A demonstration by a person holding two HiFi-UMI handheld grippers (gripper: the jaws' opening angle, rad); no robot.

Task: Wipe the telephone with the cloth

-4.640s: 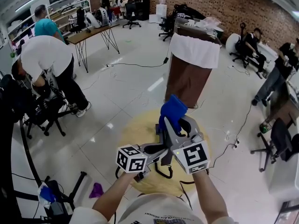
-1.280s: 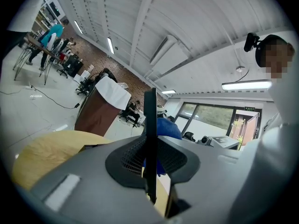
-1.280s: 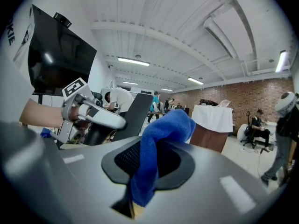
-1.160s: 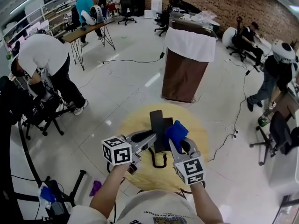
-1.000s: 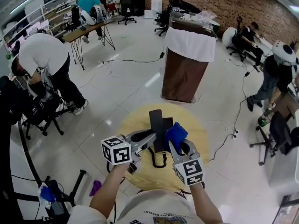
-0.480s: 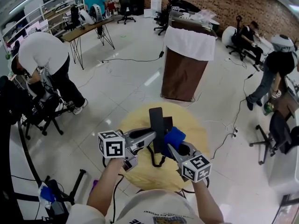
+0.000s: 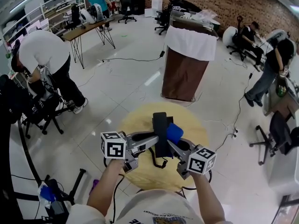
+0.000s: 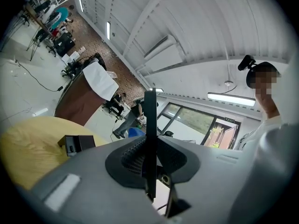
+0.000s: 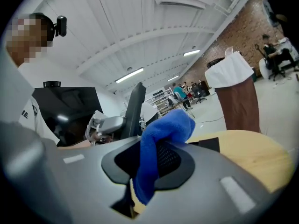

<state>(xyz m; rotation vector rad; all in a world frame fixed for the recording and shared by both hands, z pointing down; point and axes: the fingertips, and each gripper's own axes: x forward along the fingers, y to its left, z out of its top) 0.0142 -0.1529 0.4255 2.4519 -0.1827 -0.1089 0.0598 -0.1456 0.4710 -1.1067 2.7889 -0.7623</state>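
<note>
A black telephone handset (image 7: 160, 125) stands upright over the round wooden table (image 7: 135, 122), and my left gripper (image 7: 154, 138) is shut on its lower part. In the left gripper view the handset (image 8: 150, 125) shows edge-on between the jaws. My right gripper (image 7: 176, 142) is shut on a blue cloth (image 7: 174, 132) that lies against the handset's right side. The right gripper view shows the cloth (image 9: 163, 132) bunched in the jaws, with the handset (image 9: 134, 111) just to its left. The phone's black base (image 8: 77, 143) sits on the table, its cord (image 7: 156, 161) hanging down.
A brown stand with a white cover (image 7: 189, 62) rises beyond the table. A person in white (image 7: 44, 55) bends over at the left beside dark chairs (image 7: 39, 111). Cables cross the floor (image 7: 233, 139). More people and chairs are at the right edge.
The right gripper's back end swung out to the right while the cloth stayed against the handset. The handset and left gripper shifted slightly right.
</note>
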